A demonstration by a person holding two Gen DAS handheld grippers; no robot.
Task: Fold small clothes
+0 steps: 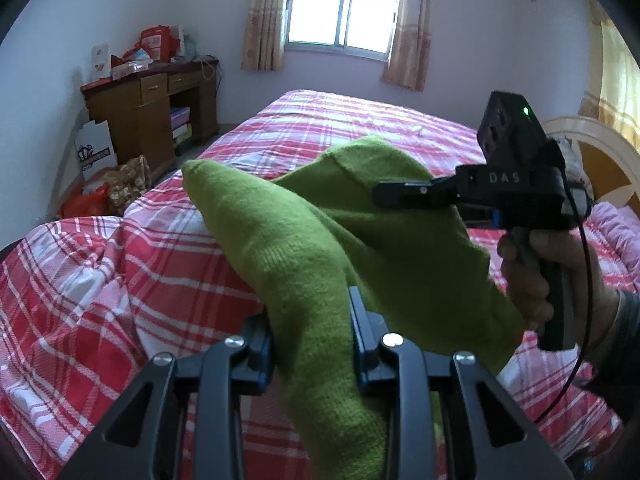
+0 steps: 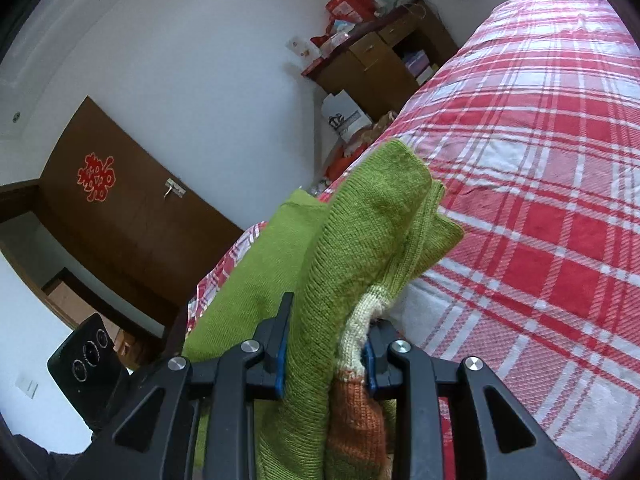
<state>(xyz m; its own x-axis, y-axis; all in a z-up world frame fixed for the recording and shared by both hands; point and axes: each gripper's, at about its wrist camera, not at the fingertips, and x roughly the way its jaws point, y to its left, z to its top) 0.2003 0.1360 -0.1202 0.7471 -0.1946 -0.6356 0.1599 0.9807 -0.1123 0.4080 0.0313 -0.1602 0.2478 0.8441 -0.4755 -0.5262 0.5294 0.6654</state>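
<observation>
1. The room has pale walls; a bright window (image 1: 345,12) with beige curtains (image 1: 262,20) sits in the far wall, and a dark brown door (image 2: 120,208) bearing a red paper emblem (image 2: 96,178) shows in the right wrist view.
2. A bed (image 1: 340,128) covered in a red, pink and white plaid sheet fills most of both views; the sheet is rumpled at the near left and flatter toward the far end.
3. A brown wooden desk (image 1: 152,108) stands against the far left wall, its tabletop piled with red packages and boxes, with bags on the floor beside it.
4. A green knitted garment (image 1: 304,240) with a cream and orange band at one edge hangs lifted above the bed, stretched between the two tools.
5. The left tool (image 1: 312,344) is clenched on a thick fold of the garment.
6. The right tool (image 2: 326,354), held in a hand (image 1: 536,280) at the right, is clamped on the garment's banded edge.
</observation>
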